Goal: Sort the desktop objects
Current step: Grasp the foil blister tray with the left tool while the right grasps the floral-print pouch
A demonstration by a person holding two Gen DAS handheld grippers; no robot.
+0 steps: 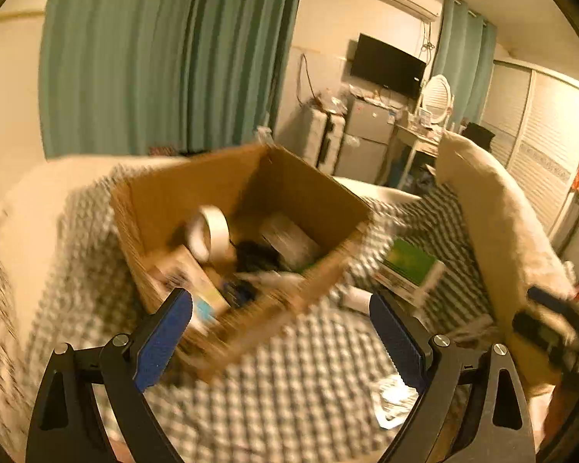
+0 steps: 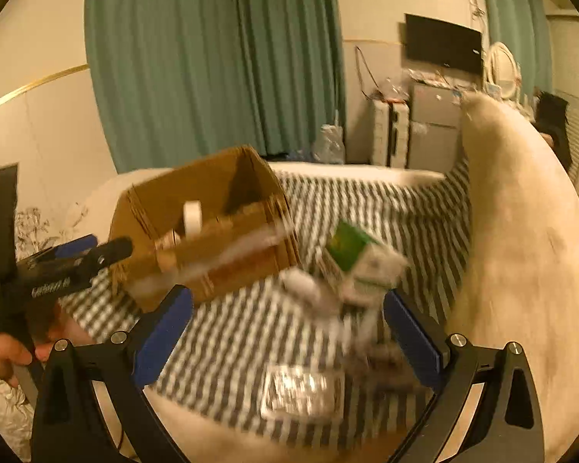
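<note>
On the checked blanket a brown cardboard box stands open-topped, seen blurred in both views. Inside it a roll of white tape stands on edge beside a black object too smeared to identify, with a pale carton leaning at the near wall and a grey packet toward the far side. Just beside the box, on the same blanket, lies a green-and-white box, tilted, with a white item between it and the cardboard. Nearer the right camera a clear plastic packet lies flat. The left gripper hovers over the box's near corner, its blue-padded jaws spread wide with nothing between them. The right gripper likewise has its jaws wide apart and empty, above the green-and-white box and the packet. A large cream pillow rises to the right, teal curtains hang behind.
</note>
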